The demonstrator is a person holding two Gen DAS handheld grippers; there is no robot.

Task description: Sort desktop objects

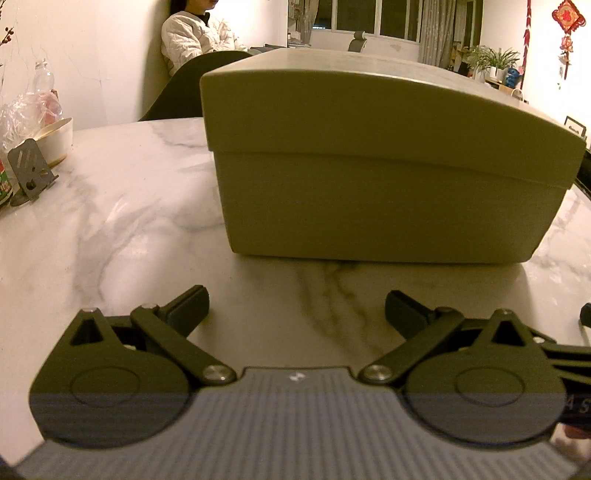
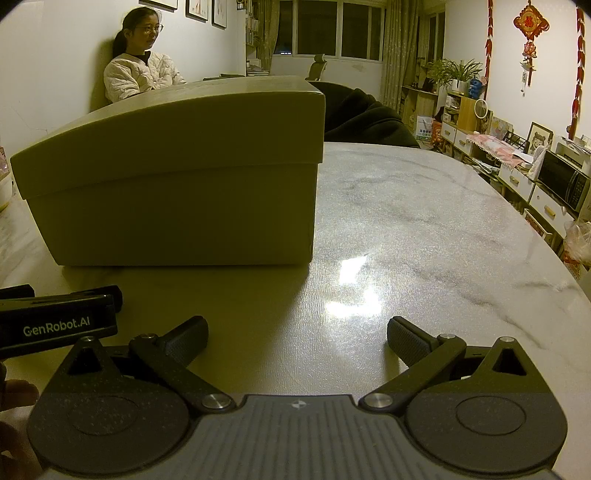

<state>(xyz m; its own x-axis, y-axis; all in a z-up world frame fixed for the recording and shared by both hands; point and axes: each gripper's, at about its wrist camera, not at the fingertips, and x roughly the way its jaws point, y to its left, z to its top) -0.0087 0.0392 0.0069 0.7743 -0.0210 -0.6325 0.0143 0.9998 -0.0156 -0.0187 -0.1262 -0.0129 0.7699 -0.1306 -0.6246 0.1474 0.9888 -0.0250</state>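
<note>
Left wrist view first: the left gripper [image 1: 297,308] sits low over the marble table [image 1: 122,229], its two black fingers spread wide with nothing between them but bare stone. Just ahead of the fingertips, apart from them, stands a closed lidded box [image 1: 369,166], pale and plain, its lid seated fully down over the base. The box rests flat on the table and fills most of the middle of the view. Off to the left, near the table edge, a small metal stand [image 1: 27,168] leans back, with a white bowl [image 1: 55,138] just behind it and crumpled clear plastic bags [image 1: 26,110] beside that. A dark chair back [image 1: 192,85] rises behind the box, and beyond it a seated person in a white quilted jacket [image 1: 195,37] is against the wall.

Right wrist view: the right gripper [image 2: 297,341] is likewise wide apart and holds nothing, hovering above the glossy tabletop where a lamp glare shows. At the lower left edge part of the other gripper's body, marked GenRobot.AI, juts in, with a hand [image 2: 14,402] partly seen below it. The same box stands ahead and to the left, well clear of the right fingers. Farther back lie a dark garment [image 2: 365,118] at the table's far edge, a row of white cabinets [image 2: 517,177] along the right wall, a microwave [image 2: 563,181], potted plants [image 2: 460,74] and a red hanging ornament [image 2: 530,26].
</note>
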